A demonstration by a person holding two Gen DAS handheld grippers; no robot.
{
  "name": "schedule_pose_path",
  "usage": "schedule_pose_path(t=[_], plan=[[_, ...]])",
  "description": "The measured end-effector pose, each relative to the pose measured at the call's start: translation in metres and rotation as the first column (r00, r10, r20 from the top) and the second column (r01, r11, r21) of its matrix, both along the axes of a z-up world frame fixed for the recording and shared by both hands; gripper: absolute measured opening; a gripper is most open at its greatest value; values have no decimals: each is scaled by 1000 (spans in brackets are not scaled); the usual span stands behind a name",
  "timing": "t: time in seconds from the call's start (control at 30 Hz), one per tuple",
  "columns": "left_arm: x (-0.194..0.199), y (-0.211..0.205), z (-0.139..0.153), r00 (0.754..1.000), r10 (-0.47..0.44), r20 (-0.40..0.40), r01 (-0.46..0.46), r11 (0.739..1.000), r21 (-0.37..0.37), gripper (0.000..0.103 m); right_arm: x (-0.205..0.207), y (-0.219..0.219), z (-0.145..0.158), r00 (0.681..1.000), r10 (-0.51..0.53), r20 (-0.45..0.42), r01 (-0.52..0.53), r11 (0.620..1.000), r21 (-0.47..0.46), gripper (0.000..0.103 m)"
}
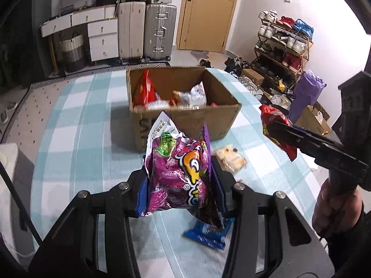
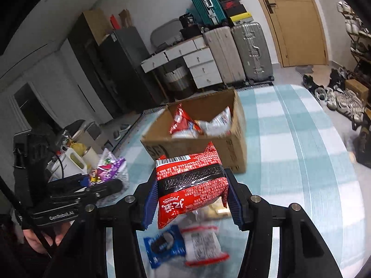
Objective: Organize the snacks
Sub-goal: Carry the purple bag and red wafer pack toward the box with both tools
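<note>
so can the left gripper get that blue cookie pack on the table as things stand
Probably not yet. The left gripper is shut on the purple snack bag, so it has no free grip. The blue cookie pack lies uncovered on the table just below; drop the bag in the cardboard box first.

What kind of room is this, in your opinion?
Probably a bedroom or spare room in a home. Suitcases stand by a white dresser, a shoe rack is full, and the snack box sits on a checked bed cover.
</note>
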State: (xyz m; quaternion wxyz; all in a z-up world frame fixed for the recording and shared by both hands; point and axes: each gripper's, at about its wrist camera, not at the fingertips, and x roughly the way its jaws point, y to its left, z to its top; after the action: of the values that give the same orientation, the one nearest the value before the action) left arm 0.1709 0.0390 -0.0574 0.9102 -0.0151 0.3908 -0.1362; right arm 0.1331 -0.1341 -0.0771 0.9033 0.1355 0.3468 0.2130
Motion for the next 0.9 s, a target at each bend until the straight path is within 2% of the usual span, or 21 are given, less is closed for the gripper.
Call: schedule_pose_path(t=[0.4,0.67,0.9], plan=[[68,-14,28,1000,-9,22,8,1000,21,43,54,21,45,998,43,55,-42,999,-17,53],[123,-25,34,1000,-19,-1,19,1000,23,43,102,31,53,998,46,43,-45,999,-16,53],[176,-30,37,1000,-25,-12,25,999,44,43,143,36,48,999,39,27,-38,999,-25,53]])
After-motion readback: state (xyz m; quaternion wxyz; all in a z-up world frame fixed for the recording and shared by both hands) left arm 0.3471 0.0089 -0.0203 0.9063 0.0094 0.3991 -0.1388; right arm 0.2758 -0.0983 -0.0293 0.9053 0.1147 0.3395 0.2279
